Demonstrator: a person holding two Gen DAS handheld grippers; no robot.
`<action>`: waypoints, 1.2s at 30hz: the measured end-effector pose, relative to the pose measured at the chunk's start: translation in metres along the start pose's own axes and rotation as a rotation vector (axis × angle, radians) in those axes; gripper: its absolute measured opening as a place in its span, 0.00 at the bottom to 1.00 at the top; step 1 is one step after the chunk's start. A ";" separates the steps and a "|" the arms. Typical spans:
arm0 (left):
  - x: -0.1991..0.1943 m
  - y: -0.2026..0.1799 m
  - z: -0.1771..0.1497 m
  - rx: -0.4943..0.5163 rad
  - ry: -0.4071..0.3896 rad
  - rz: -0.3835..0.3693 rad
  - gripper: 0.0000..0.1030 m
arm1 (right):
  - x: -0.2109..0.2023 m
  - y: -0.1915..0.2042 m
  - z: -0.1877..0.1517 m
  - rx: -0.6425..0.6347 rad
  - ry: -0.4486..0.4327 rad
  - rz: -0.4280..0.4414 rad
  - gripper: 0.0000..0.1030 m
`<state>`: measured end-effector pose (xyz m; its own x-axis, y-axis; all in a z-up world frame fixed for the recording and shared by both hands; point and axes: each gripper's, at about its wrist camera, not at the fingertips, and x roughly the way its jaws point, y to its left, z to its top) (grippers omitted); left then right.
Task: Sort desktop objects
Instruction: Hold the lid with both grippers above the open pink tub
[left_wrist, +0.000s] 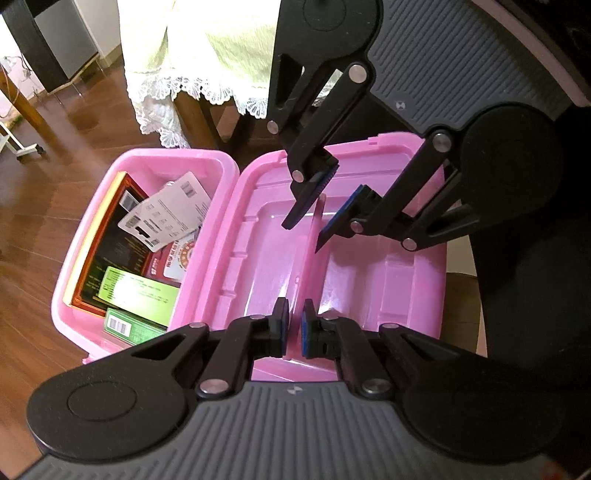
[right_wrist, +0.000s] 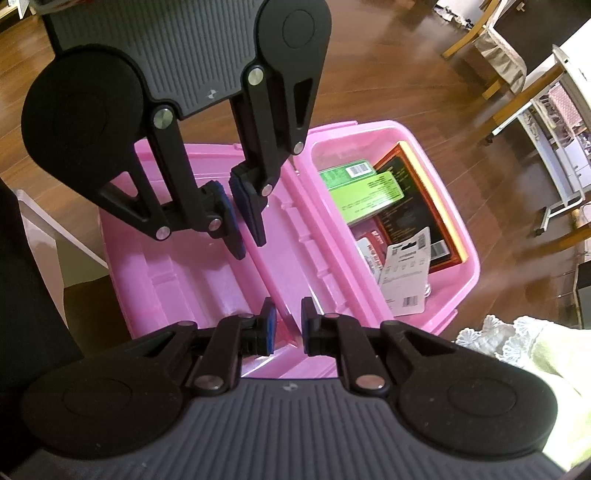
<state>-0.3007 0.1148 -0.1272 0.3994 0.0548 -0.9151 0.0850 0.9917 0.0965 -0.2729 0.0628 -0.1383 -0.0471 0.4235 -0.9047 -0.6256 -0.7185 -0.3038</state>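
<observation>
A pink storage box (left_wrist: 74, 314) (right_wrist: 469, 236) stands open on the floor. Inside it lie a white card pack (left_wrist: 166, 210) (right_wrist: 406, 273), green boxes (left_wrist: 136, 295) (right_wrist: 365, 192) and a dark book (left_wrist: 107, 236). Its pink lid (left_wrist: 369, 266) (right_wrist: 177, 266) lies beside it, hollow side up, with a thin upright ridge down the middle. My left gripper (left_wrist: 294, 325) (right_wrist: 250, 243) is shut on the near end of that ridge. From the opposite side, my right gripper (right_wrist: 287, 328) (left_wrist: 306, 232) straddles the ridge, its fingers apart.
The box sits on a brown wooden floor (left_wrist: 44, 221). A table under a pale lace-edged cloth (left_wrist: 192, 55) (right_wrist: 517, 343) stands close behind the box. A white wheeled rack (right_wrist: 554, 155) and wooden chair legs (right_wrist: 469, 33) are farther off. Dark fabric (left_wrist: 535, 295) borders the lid.
</observation>
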 end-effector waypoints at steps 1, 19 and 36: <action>-0.002 0.000 0.001 0.003 -0.004 0.006 0.04 | -0.003 0.000 0.000 0.000 -0.004 -0.009 0.10; -0.039 -0.002 0.010 0.035 -0.064 0.085 0.04 | -0.035 -0.003 0.010 -0.036 -0.033 -0.121 0.10; -0.017 0.058 0.024 0.057 -0.069 0.212 0.04 | 0.012 -0.061 0.035 -0.030 -0.086 -0.223 0.11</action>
<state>-0.2804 0.1688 -0.0965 0.4753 0.2509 -0.8433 0.0437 0.9506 0.3075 -0.2622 0.1306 -0.1201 0.0228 0.6177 -0.7861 -0.6049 -0.6175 -0.5028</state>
